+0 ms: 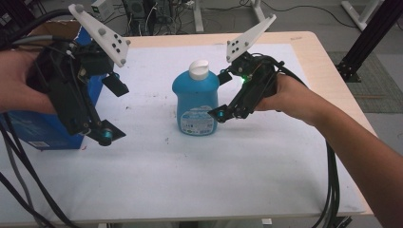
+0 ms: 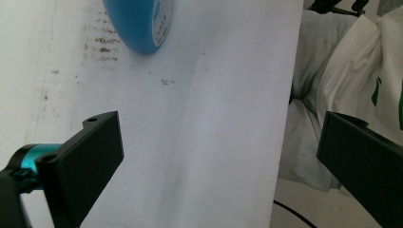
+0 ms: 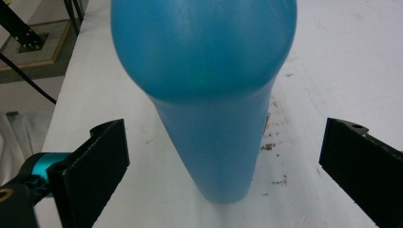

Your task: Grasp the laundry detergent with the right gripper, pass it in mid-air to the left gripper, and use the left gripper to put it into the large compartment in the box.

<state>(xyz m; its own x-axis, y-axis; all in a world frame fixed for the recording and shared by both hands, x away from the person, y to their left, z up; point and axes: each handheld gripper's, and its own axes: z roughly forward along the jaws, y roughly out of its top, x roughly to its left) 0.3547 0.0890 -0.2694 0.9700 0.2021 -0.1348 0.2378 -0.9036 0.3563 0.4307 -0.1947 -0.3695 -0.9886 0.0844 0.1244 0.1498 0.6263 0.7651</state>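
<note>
Table fills most of the high view – pale wood rim, white matte sheet on top, scuffed with brown specks. Blue cardboard box at left edge, half hidden behind the left hand. Blue bottle stands upright at frame centre, near the sheet's middle: smooth glossy plastic, rounded shoulders, flat oval body, white cap, printed label low on the front.

Right gripper sits just right of the bottle, jaws wide apart, nothing gripped. In the right gripper view the bottle lies between the two black jaws, centre frame, no contact visible on either side. Left gripper hovers at left of frame, well apart from the bottle, jaws spread, empty; its own view catches only the bottle base at upper left.

Risks, as judgement: the body is slick and curved – a squeeze placed high on the bulging shoulder could slide off or squirt the bottle out. An uneven close, one jaw touching first, could push it over, since it is tall on a narrow base. A hard clamp may dent thin plastic. The left gripper is too far off to steady a tip.
</note>
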